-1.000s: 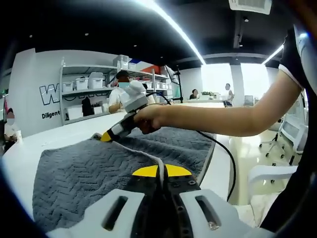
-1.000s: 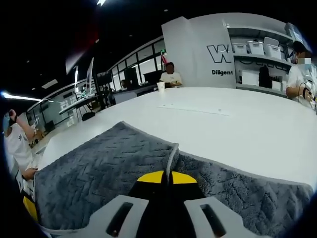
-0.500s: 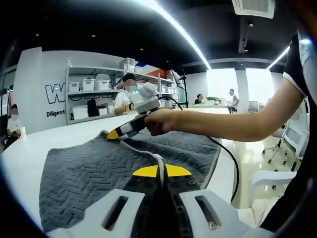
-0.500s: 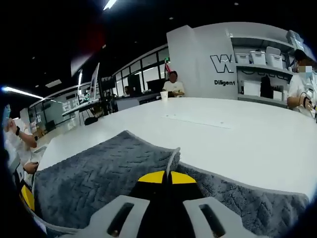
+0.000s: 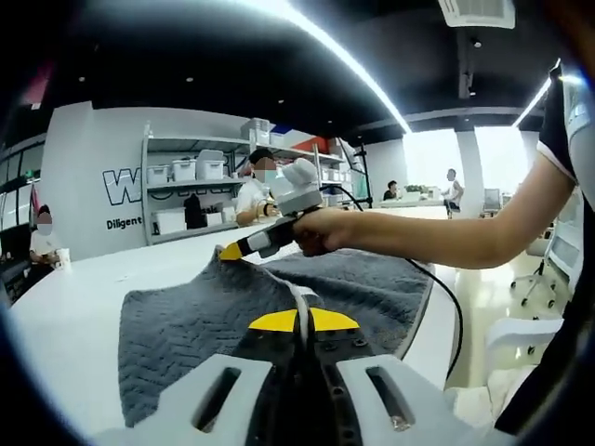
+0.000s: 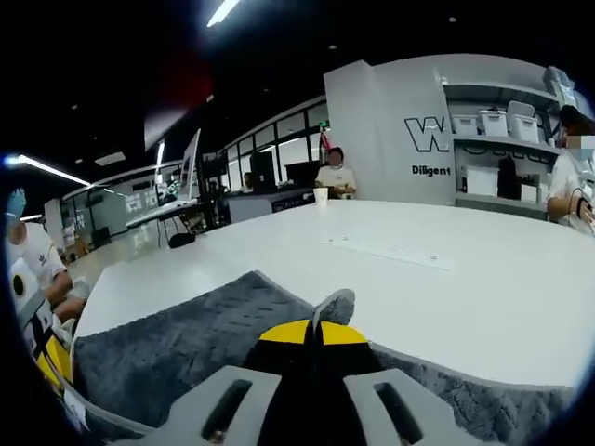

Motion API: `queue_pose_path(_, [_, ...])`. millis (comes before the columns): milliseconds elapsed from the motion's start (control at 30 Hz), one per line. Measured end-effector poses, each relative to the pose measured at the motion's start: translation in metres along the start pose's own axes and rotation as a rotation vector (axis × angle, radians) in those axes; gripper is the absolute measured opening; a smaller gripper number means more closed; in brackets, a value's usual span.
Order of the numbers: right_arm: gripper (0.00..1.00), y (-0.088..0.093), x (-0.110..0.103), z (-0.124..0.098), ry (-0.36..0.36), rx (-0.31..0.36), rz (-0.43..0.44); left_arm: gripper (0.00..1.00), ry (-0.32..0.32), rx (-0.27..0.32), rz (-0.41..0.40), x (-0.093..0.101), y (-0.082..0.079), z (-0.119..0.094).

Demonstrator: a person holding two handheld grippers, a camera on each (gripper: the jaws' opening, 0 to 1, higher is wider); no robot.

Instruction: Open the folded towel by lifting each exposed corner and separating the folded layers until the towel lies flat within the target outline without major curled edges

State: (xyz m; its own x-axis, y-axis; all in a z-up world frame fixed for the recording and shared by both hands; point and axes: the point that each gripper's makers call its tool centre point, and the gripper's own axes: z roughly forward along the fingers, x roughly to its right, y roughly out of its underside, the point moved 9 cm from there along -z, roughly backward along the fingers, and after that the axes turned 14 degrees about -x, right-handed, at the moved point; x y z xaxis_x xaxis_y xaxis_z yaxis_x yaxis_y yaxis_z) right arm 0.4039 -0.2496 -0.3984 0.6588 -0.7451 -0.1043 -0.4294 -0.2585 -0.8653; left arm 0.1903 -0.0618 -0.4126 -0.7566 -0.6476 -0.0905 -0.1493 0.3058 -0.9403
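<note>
The grey zigzag-textured towel (image 5: 214, 311) lay on the white table (image 6: 465, 288), both yellow-tipped tools, left (image 5: 302, 321) and right (image 6: 314, 332), pinching its pale edge, which had risen over the last second, so the fold seemed to be opening

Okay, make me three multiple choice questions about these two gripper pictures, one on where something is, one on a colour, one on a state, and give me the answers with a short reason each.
1. Where does the towel lie?
A. on a white table
B. on a shelf
C. on the floor

2. What colour is the towel?
A. red
B. dark grey
C. white

3. What is the right gripper doing?
A. hanging open above the table
B. shut on a cup
C. shut on the towel

Answers:
1 A: grey cloth spreads over the white table.
2 B: its zigzag pile is dark grey in both views.
3 C: a pale towel edge sticks up between its closed yellow tips; the left gripper pinches an edge likewise.
</note>
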Motion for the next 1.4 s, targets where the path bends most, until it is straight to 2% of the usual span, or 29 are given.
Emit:
queue_pose_path(267, [0.0, -0.013, -0.012, 0.005, -0.011, 0.024, -0.021, 0.01, -0.053, -0.006, -0.004, -0.013, 0.003, -0.014])
queue_pose_path(533, [0.0, -0.024, -0.021, 0.014, -0.034, 0.036, -0.03, 0.01, -0.072, -0.006, -0.007, -0.019, 0.003, -0.022])
queue_pose_path(633, [0.0, -0.031, -0.032, 0.021, -0.05, 0.044, -0.049, 0.01, -0.076, -0.008, -0.022, -0.022, 0.004, -0.028])
queue_pose_path(967, [0.0, -0.038, -0.041, 0.026, -0.073, 0.061, -0.055, 0.01, -0.113, -0.019, -0.018, -0.031, 0.008, -0.043])
queue_pose_path(1400, [0.0, -0.055, -0.063, 0.051, -0.121, 0.077, -0.06, 0.01, -0.178, -0.029, -0.041, -0.044, 0.012, -0.063])
